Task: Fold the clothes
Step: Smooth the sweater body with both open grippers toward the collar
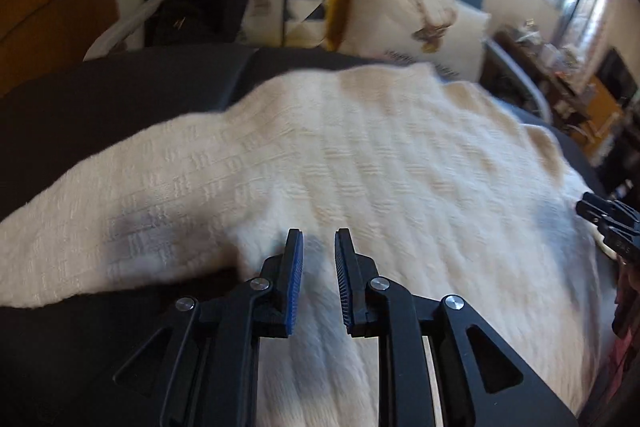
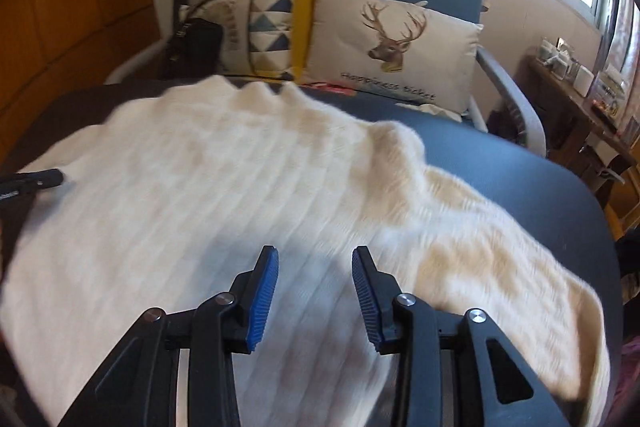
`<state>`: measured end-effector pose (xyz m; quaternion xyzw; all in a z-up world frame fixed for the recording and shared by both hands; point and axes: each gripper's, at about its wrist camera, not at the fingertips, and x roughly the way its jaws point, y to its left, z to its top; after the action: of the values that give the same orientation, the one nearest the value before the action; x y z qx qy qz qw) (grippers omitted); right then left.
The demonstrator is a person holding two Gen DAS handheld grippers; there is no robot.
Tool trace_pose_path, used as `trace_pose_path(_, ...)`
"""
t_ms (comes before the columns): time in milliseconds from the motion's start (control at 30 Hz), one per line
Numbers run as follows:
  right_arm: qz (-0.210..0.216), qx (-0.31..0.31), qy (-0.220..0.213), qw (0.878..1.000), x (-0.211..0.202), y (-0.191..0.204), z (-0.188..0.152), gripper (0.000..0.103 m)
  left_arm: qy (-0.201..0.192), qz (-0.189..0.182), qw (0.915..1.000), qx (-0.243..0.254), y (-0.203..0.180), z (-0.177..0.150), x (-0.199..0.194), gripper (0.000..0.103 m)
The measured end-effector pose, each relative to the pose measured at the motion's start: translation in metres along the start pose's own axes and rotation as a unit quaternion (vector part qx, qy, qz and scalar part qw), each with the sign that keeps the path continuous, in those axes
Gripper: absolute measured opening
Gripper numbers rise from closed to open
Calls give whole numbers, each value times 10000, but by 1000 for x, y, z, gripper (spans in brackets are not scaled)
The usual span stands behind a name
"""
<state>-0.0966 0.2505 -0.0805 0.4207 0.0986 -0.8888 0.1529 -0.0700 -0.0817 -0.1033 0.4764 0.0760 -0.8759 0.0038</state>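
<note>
Dark table (image 2: pixel 520 163) carries a white knit sweater (image 1: pixel 360 155) spread flat, sleeves out to either side, body unfolded, so it's laid out ready for folding. Sofa cushions (image 2: pixel 392 47) sit well behind it. Left gripper (image 1: pixel 319 239) and right gripper (image 2: pixel 315 255) hover over the near hem, jaws apart, nothing held, likely lined up to pinch the hem.

**Blur, edges and clutter**

The white sweater (image 1: pixel 360 155) is smeared by motion in both views, its knit unreadable in the right wrist view. Its near hem runs under the tongs and off the bottom edge. The right tongs (image 1: pixel 608 227) are cut by the frame edge. Shelf clutter (image 2: pixel 580 75) is too small to identify.
</note>
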Motion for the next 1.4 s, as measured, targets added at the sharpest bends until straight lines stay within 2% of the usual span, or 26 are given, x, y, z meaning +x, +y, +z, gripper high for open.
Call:
trace_pose_path(33, -119, -11, 91, 9999, 12, -5, 1, 39, 132, 87, 9999, -13, 1, 2, 10, 18)
trace_pose_path(133, -373, 52, 455, 9983, 37, -24, -10, 38, -93, 516, 9968, 607, -8, -3, 16, 18)
trace_pose_path(200, -398, 233, 334, 9984, 32, -38, -24, 39, -296, 791, 9897, 1153, -19, -9, 18, 18)
trace_pose_path(300, -436, 639, 104, 9970, 21, -60, -45, 39, -690, 1139, 9773, 1647, -31, -20, 22, 19)
trace_pose_path(433, -277, 886, -50, 9957, 13, -70, -46, 40, -771, 1538, 9630, 2074, -45, -23, 26, 19)
trace_pose_path(533, -124, 950, -94, 9954, 5, -67, -36, 42, -706, 1520, 9623, 2143, -45, -21, 24, 19)
trace_pose_path(633, 30, 1014, -137, 9947, -3, -64, -25, 42, -503, 1200, 9735, 1879, -47, -3, 14, 19)
trace_pose_path(700, 135, 1028, -377, 9939, -9, -61, -12, 42, -719, 979, 9782, 1685, -55, 11, 1, 19)
trace_pose_path(767, 142, 1052, -305, 9939, 4, -62, 1, 42, -835, 928, 9783, 1654, -65, 27, -2, 19)
trace_pose_path(867, 198, 1153, -85, 9931, 29, -66, 17, 42, -558, 873, 9839, 1453, -71, 50, 21, 21)
trace_pose_path(933, 235, 1221, 63, 9922, 46, -68, 28, 42, -281, 1002, 9854, 1348, -68, 56, 45, 21)
trace_pose_path(1000, 488, 1211, 260, 9911, 66, -70, 30, 42, -409, 1091, 9841, 1339, -63, 53, 56, 21)
trace_pose_path(1033, 503, 1118, 286, 9920, 70, -70, 27, 40, -473, 1144, 9833, 1337, -60, 51, 61, 24)
trace_pose_path(1067, 409, 1058, 274, 9932, 72, -73, 26, 36, -537, 1234, 9817, 1348, -59, 49, 61, 35)
trace_pose_path(1100, 213, 1027, 226, 9942, 72, -79, 26, 35, -597, 1311, 9804, 1343, -58, 48, 61, 43)
trace_pose_path(1133, 66, 1065, 156, 9942, 73, -85, 26, 35, -630, 1329, 9811, 1259, -55, 49, 61, 47)
trace_pose_path(1200, -91, 1245, -40, 9922, 76, -97, 23, 35, -631, 1372, 9833, 1017, -47, 52, 62, 66)
trace_pose_path(1300, -252, 1197, -294, 9921, 78, -96, 20, 36, -570, 1237, 9885, 652, -34, 56, 63, 81)
trace_pose_path(1400, -317, 1067, -241, 9935, 76, -93, 24, 39, -495, 1092, 9922, 340, -23, 58, 64, 88)
